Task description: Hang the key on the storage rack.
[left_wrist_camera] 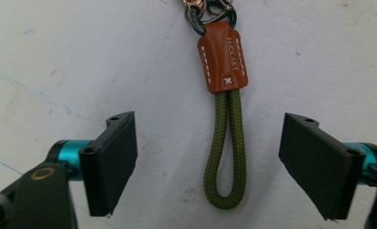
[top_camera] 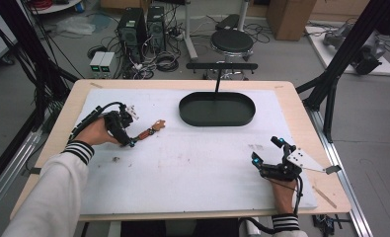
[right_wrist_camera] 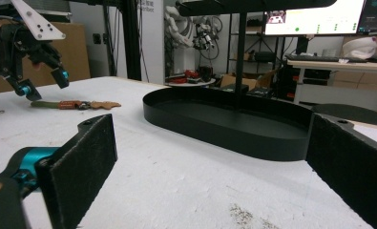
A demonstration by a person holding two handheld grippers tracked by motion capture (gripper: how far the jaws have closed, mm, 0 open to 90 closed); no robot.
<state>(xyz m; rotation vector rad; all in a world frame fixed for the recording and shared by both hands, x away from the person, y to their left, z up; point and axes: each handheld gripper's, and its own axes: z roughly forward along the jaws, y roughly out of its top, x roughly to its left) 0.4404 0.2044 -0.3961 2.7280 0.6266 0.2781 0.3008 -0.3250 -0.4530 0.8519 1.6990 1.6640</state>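
Note:
A key strap lies flat on the white mat (top_camera: 192, 163): a green cord loop (left_wrist_camera: 226, 152), a brown stitched leather tab (left_wrist_camera: 223, 62) and a metal clasp at its far end. From above the strap (top_camera: 150, 131) sits left of centre. My left gripper (top_camera: 131, 139) points down over the loop end and is open (left_wrist_camera: 208, 160); the cord lies between the jaws, touching neither pad. At the front right my right gripper (top_camera: 267, 150) rests low and open (right_wrist_camera: 210, 162), holding nothing. Its view also takes in the strap (right_wrist_camera: 76, 104) and the left gripper (right_wrist_camera: 43, 82) far off.
A black oval tray (top_camera: 217, 121) stands at the back centre of the mat, with a thin black T-shaped stand (top_camera: 216, 84) rising from it. Bare wooden table edge (top_camera: 331, 192) frames the mat. A stool, computer towers and cables sit on the floor behind.

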